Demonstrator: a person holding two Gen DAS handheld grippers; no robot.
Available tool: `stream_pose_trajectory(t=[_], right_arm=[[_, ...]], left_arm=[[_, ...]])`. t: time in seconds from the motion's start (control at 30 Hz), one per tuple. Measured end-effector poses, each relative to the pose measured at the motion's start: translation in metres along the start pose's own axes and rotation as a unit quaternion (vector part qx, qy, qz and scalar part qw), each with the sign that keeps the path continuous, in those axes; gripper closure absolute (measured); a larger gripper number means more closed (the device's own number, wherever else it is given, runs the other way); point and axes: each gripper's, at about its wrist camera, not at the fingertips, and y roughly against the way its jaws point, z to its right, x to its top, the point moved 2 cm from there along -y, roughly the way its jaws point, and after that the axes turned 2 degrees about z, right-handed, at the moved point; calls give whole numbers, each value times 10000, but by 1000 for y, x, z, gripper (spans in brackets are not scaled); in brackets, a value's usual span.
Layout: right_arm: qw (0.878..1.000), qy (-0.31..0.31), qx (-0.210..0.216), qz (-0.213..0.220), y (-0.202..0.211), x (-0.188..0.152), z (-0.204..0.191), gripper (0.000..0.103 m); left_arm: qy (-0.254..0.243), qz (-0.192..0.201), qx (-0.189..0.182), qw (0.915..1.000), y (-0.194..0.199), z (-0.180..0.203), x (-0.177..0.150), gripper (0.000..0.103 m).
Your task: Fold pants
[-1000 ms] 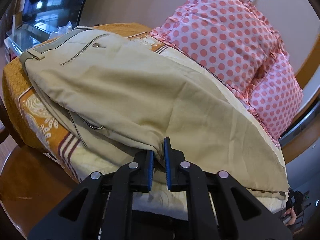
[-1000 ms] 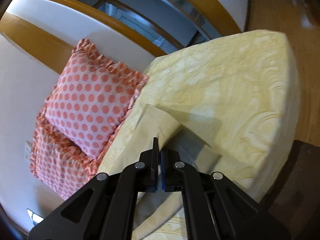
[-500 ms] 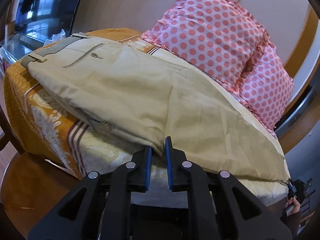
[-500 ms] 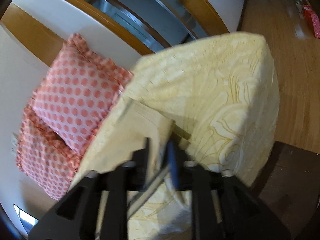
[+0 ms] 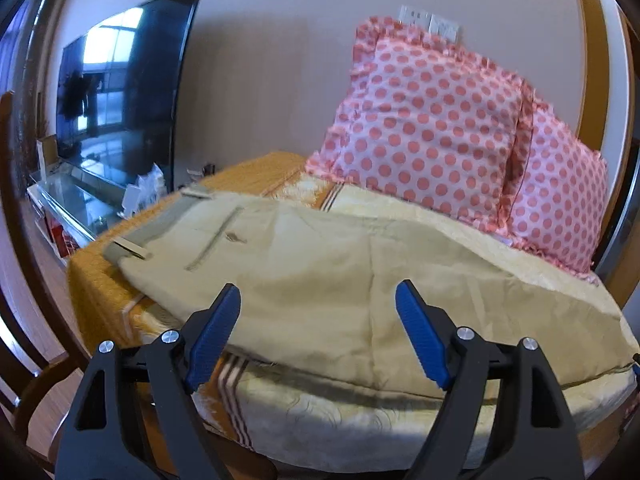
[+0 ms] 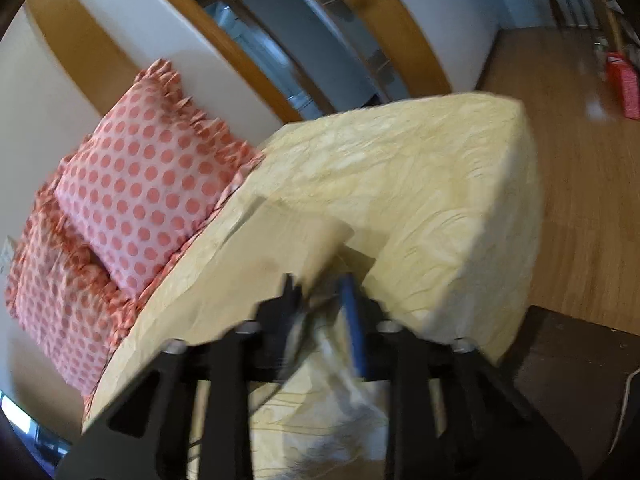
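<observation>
The long tan cloth pants (image 5: 320, 280) lie flat on the yellow bed (image 5: 360, 412), near two pink dotted pillows (image 5: 432, 136). The left tongs (image 5: 318, 340) are wide open, holding nothing. The right tongs (image 6: 320, 300) look partly open, too blurry to tell. Next, grab an end and fold

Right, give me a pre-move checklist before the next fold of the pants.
1. Left gripper free of cloth: ok, fingers wide apart, nothing between them.
2. Right gripper free of cloth: cannot tell, view blurred.
3. Pants lying flat on the bed: ok, legs stacked, small creases.
4. Waistband on the bed: ok.
5. Pillows off the pants: ok, behind them.
6. Hem end aligned: cannot tell.
</observation>
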Motion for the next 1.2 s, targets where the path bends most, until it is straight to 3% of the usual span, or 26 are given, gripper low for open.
stream_pose_trajectory(t=[0.13, 0.2, 0.23, 0.3, 0.33, 0.4, 0.43, 0.53, 0.6, 0.73, 0.87, 0.9, 0.93, 0.97, 1.0, 1.07, 1.13, 1.2], right_arm=[[9982, 220, 545, 116, -2, 4, -36, 94], [9912, 558, 1186, 166, 7, 3, -84, 94], [9807, 814, 1776, 77, 14, -6, -125, 94], [9616, 1163, 2481, -179, 20, -27, -176, 94], [9421, 1475, 2973, -487, 22, -53, -215, 94], [9097, 1957, 3493, -1099, 20, -102, -264, 94], [8878, 2258, 3693, -1566, 15, -139, -287, 94], [8413, 2921, 3660, -2702, -1, -229, -315, 94], [8219, 3053, 3693, -3080, -1, -265, -317, 94], [8104, 3285, 3893, -2894, 18, -281, -326, 94], [7947, 3670, 3974, -2754, 34, -297, -334, 92], [7849, 3864, 3950, -2805, 35, -304, -335, 89], [7684, 4149, 3916, -2898, 38, -314, -336, 79], [7595, 4271, 3943, -2921, 41, -316, -334, 65], [7530, 4307, 4054, -2884, 47, -316, -333, 59], [7556, 4218, 4238, -2674, 56, -307, -334, 39], [7654, 4135, 4215, -2558, 54, -302, -335, 36], [7540, 4356, 3877, -3023, 37, -319, -336, 34]], left_arm=[[185, -486, 63, 9986, -31, -11, -18, 22], [231, -442, 43, 9987, -32, -14, -25, 21], [184, -441, 64, 9988, -33, -12, -27, 21], [123, -421, 113, 9990, -33, -10, -28, 19], [124, -410, 119, 9990, -32, -10, -28, 18], [180, -398, 126, 9990, -32, -10, -28, 17], [269, -398, 89, 9988, -30, -12, -27, 17], [664, -434, -74, 9968, -21, -24, -19, 18], [815, -383, 32, 9959, -12, -34, -15, 18], [1147, -133, 422, 9924, 6, -69, -11, 18], [1660, -204, 576, 9842, 3, -99, -16, 18], [1809, -235, 541, 9817, 2, -104, -17, 18], [1932, -271, 484, 9796, 0, -109, -19, 18], [1992, -289, 459, 9785, -1, -111, -19, 18], [2025, -289, 455, 9778, -2, -114, -19, 18], [1987, -249, 520, 9784, -2, -117, -17, 18], [1977, -181, 552, 9785, -2, -120, -13, 18], [2043, -154, 501, 9775, -5, -125, -8, 18]])
